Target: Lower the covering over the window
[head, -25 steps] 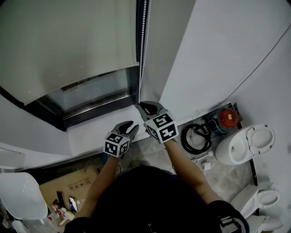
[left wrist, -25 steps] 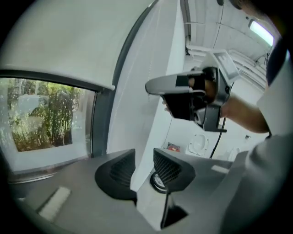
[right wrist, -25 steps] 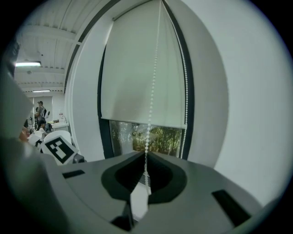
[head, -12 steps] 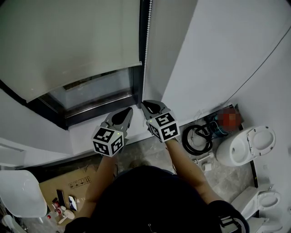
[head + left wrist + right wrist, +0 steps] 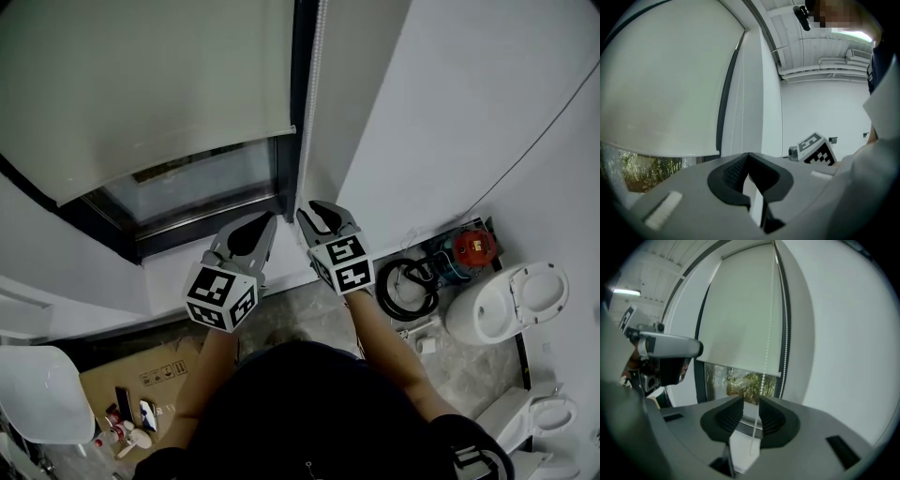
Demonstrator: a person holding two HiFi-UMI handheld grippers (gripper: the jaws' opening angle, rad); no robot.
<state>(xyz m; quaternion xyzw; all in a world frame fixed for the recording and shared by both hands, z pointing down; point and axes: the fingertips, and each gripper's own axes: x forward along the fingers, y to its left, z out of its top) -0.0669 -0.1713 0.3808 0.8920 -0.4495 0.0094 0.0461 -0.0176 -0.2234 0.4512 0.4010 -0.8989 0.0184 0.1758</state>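
Two bead chain point(image 5: 764, 376) strands hang upright; one runs between the right gripper point(image 5: 751, 401) pads, jaws just eased apart, no pinch. Left gripper point(image 5: 749, 155) pressed shut, empty, just leftward. Blind point(image 5: 740, 310) half-lowered, above fingertips.

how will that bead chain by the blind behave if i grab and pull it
Probably floppy: the chain hangs as a thin slack loop that curves back up below the blind. Likely light, being so fine. Its small round beads may slip in a loose grip, though their bumps could also help a firm one hold.
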